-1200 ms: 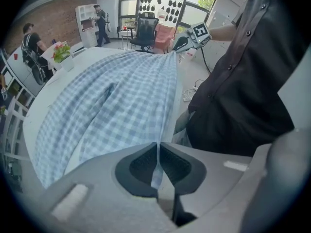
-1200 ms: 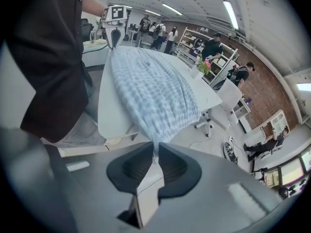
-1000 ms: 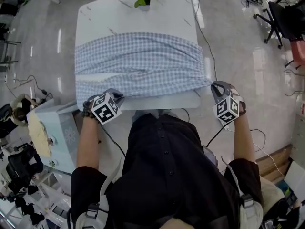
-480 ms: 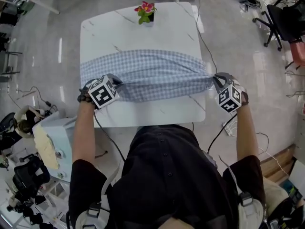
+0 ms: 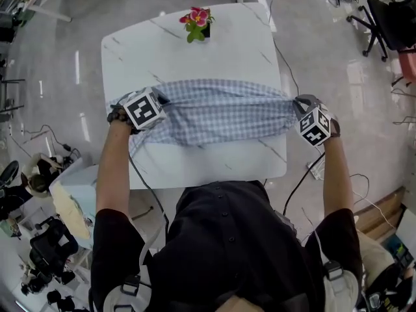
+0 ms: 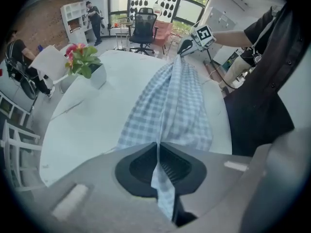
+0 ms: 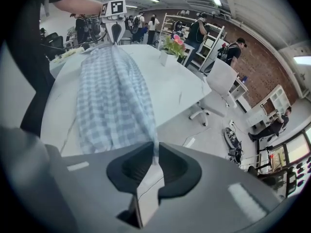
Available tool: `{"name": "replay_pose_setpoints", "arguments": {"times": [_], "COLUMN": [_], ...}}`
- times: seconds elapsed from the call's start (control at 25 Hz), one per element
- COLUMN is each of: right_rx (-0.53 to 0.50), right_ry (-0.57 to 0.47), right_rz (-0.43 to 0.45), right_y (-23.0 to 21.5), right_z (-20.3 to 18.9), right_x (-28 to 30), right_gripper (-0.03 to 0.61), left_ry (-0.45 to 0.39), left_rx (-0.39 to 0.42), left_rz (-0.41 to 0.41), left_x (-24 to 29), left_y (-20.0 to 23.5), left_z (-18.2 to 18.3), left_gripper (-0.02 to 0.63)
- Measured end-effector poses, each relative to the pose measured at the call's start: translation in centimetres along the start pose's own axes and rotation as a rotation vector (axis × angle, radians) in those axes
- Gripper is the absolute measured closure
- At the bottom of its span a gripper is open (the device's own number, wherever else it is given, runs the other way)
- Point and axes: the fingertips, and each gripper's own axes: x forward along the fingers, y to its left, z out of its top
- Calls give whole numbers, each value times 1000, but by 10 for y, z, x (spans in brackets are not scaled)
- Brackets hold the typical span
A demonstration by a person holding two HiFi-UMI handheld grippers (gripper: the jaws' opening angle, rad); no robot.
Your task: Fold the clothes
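Blue-and-white checked cloth (image 5: pixel 221 112) spans the middle of the white table (image 5: pixel 195 51) as a bunched band, drawn taut from the table's left edge to its right edge. A looser fold spreads toward the table's near side. Left gripper (image 6: pixel 158 152), over the table's left edge, has its jaws pressed together on one end of the cloth. Right gripper (image 7: pixel 154 157), just off the table's right edge, pinches the opposite end the same way. A potted flower (image 5: pixel 197 23) stands at the table's far edge, well apart from the cloth.
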Motion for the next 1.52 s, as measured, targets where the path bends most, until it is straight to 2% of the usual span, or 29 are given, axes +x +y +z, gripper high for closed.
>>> {"name": "replay_pose_setpoints", "arguments": {"times": [0.32,0.56,0.6,0.76,0.84,0.92,0.96,1.08,1.2,1.28,1.4,1.52], "right_rx": [80,92,97,90,80,82,86,76,6,-27,-55,-101], "right_ry": [24,71,67,33,7,-28,-49,-108,-126,-140,-170,-201], "right_rz": [22,-29,-34,-60,-89,-110,-112,-85,-45,-12,36,86], "right_y": [-16,-30,-32,-34,-35,-34,-32,-15,6,16,27,40], "right_z": [2,-3,-2,11,21,34,41,66,82,91,111,138], "right_x": [27,40,40,35,30,24,21,16,19,21,23,28], "right_gripper": [534,532,532,532,532,531,532,532,529,514,494,477], "left_ry": [-54,-78,-84,-118,-143,-166,-172,-180,-192,-195,-197,-190], "left_rx": [-130,-144,-148,-169,-182,-214,-234,-252,-237,-224,-204,-201], "left_rz": [-90,-70,-61,8,92,195,221,215,190,171,157,177], "left_x": [20,33,34,33,30,27,27,26,23,21,19,19], "left_y": [43,54,58,70,82,97,100,91,74,61,42,30], "left_z": [0,-3,-4,-4,-2,-2,-3,-4,0,2,4,-3], "left_gripper": [589,561,536,535,538,605,606,604,599,558,541,526]}}
